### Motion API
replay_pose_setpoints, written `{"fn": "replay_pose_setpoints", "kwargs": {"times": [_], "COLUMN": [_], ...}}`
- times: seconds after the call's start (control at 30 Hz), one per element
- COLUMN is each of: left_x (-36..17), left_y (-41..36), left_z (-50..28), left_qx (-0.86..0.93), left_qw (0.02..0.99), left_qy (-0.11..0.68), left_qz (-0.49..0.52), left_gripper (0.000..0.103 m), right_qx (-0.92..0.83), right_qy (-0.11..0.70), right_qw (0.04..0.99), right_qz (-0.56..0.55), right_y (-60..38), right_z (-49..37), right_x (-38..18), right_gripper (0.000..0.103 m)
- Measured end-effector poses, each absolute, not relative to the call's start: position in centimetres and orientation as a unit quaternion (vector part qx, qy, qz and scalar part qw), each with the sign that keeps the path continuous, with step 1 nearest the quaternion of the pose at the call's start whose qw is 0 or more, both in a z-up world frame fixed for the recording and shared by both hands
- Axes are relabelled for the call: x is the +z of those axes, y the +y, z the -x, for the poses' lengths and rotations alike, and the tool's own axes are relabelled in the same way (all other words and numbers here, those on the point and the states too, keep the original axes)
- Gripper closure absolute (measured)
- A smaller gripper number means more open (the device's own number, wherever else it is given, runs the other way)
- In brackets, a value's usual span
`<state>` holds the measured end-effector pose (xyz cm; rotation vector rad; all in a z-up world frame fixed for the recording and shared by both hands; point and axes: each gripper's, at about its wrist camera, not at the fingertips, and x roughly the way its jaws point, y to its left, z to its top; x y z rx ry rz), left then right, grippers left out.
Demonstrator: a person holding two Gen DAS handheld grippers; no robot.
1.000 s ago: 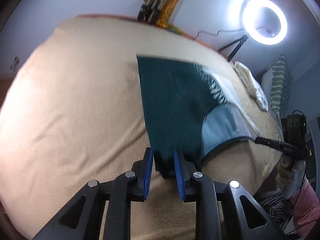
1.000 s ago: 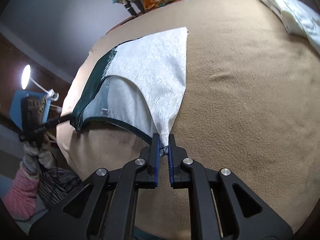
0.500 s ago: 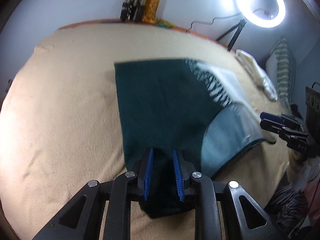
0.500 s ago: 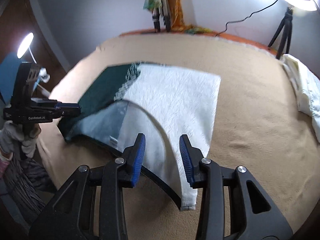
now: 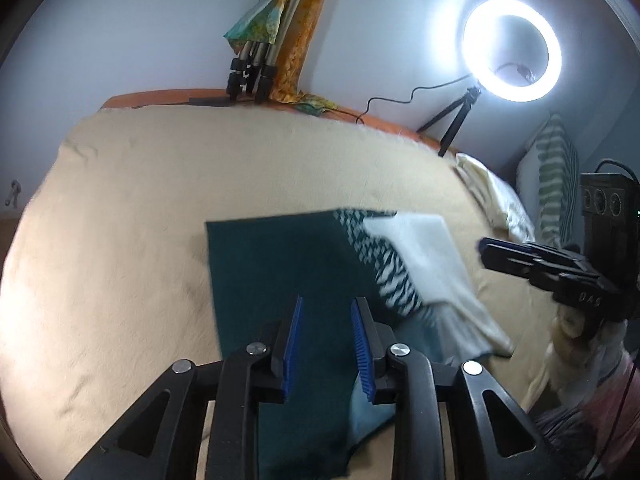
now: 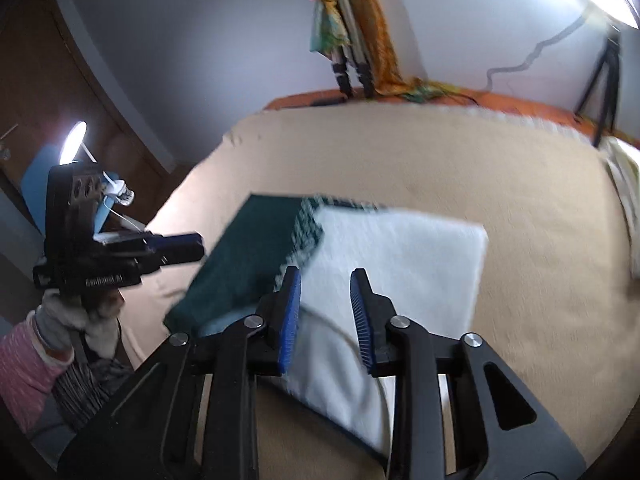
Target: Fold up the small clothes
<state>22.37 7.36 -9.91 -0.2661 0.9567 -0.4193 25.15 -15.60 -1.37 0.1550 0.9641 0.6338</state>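
So the bed (image 5: 160,208), with its tan blanket, makes a big soft flat work surface, which is probably why the folding happens here, with the ring light (image 5: 512,50) at the far edge lighting it up. The garment (image 5: 280,272), a small piece that's dark green on one half and white on the other with a zigzag band between, lies spread flat in the middle of the near side, looks like it's laid out so the next fold has clean edges to work from. Both tools hang above it and neither one has cloth in it. The left gripper (image 5: 326,338) sits over the green half with its jaws a narrow gap apart, having just been opening, nothing between them. The right gripper (image 6: 325,312) hovers over the white half (image 6: 400,264), jaws also narrowly apart and empty, having just been closing a bit. My guess is each hand stays on its own side so it can pick up the corner nearest to it.
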Motion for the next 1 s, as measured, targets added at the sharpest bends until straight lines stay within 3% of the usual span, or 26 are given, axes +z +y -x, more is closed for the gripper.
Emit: {"fn": "replay_pose_setpoints", "kwargs": {"times": [0.43,0.8,1.0], "left_x": [-15.8,-12.9,-15.6], "left_y": [5.0,5.4,4.8], "left_z": [-30.6,-26.4,-24.8], "left_qx": [-0.201,-0.213,-0.201], "left_qw": [0.833,0.857,0.847], "left_qy": [0.496,0.456,0.486], "left_qz": [0.141,0.108,0.080], "left_gripper": [0.076,0.077,0.077], "right_qx": [0.324,0.327,0.313], "right_qy": [0.510,0.482,0.491], "right_qw": [0.796,0.812,0.813], "right_qz": [-0.034,-0.020,0.017], "right_y": [-8.2,-10.0,-9.7], "right_z": [-33.4,-28.5,-26.4], "right_x": [-9.5,-6.1,-8.0], "right_gripper": [0.085,0.085,0.086]}}
